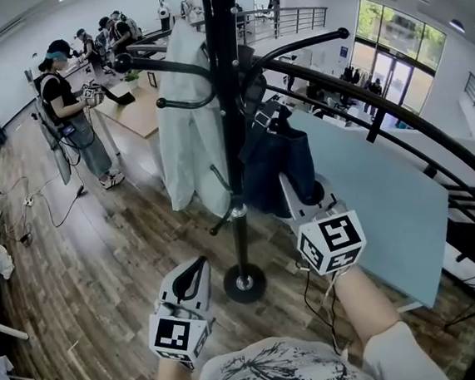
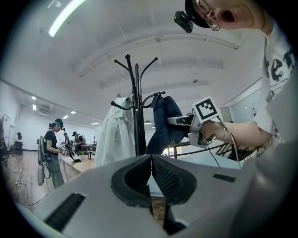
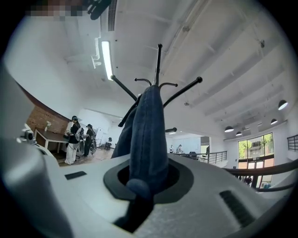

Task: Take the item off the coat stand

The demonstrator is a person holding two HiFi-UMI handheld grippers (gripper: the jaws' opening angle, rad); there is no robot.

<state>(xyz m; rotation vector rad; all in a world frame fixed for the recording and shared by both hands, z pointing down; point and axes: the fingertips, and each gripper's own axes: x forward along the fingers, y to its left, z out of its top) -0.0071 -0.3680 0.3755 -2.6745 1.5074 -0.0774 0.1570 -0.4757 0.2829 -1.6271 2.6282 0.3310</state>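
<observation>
The dark blue garment [image 1: 284,165] is still up on the coat stand [image 1: 229,102], hanging just at 3 o'clock of the black pole. It might be a jacket, but the folds make that hard to call, and I can't see which hook carries it. The right gripper [image 3: 142,183] has it: the jaws are pinched nearly together with a fold of the blue cloth squeezed between them, and the rest of the fabric runs straight up toward the hooks in the right gripper view. At 9 o'clock of the pole hangs a pale coat [image 1: 188,131], not touched by anything. The left gripper [image 2: 150,173] sits low near the stand's round base [image 1: 245,283], at about its 8 o'clock in the head view, with its jaws pressed together on nothing. Out at 10 o'clock a person [image 1: 66,101] stands by a wooden worktop [image 1: 142,112]. A big light blue panel [image 1: 379,188] leans along the railing at 3 o'clock, over a plank floor [image 1: 102,256].
</observation>
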